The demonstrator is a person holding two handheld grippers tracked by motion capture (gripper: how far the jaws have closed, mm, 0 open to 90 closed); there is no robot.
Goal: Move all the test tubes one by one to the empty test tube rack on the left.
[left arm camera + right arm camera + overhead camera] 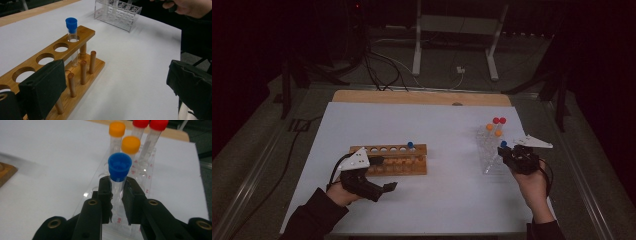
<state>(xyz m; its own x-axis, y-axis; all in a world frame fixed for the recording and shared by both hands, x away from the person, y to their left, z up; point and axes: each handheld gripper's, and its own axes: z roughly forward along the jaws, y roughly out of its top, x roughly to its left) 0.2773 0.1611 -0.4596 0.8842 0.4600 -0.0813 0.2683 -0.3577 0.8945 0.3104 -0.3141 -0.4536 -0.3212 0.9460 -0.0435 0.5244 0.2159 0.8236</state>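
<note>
White sheeting covers the table (422,200); beyond its far edge lie a dim floor and trailing cables. Two racks stand on the sheet: a wooden rack (394,159) at centre-left and a clear plastic rack (488,147) at right, well apart.

Right side: my right gripper (117,195) is closed on a blue-capped tube (119,167), the jaws clamping the clear body just below the cap. The tube stands upright over the clear plastic rack, near its closest end. Behind it stand two orange-capped tubes (130,145) and two red-capped tubes (150,125). Whether the tube's base is seated in a well or already lifted free, I cannot tell.

Left side: my left gripper (112,85) has its jaws wide apart and holds nothing. It hovers just in front of the wooden rack. A second blue-capped tube (72,27) sits in the rack's end hole; the neighbouring holes are vacant.

Step in hand, by my judgement: a transfer of tubes between the two racks, with the grasp on the blue-capped tube established. If the tube is bound for the wooden rack, the next move calls for a straight vertical lift clear of the neighbouring caps, then travel across to a vacant hole, keeping the tube upright.
</note>
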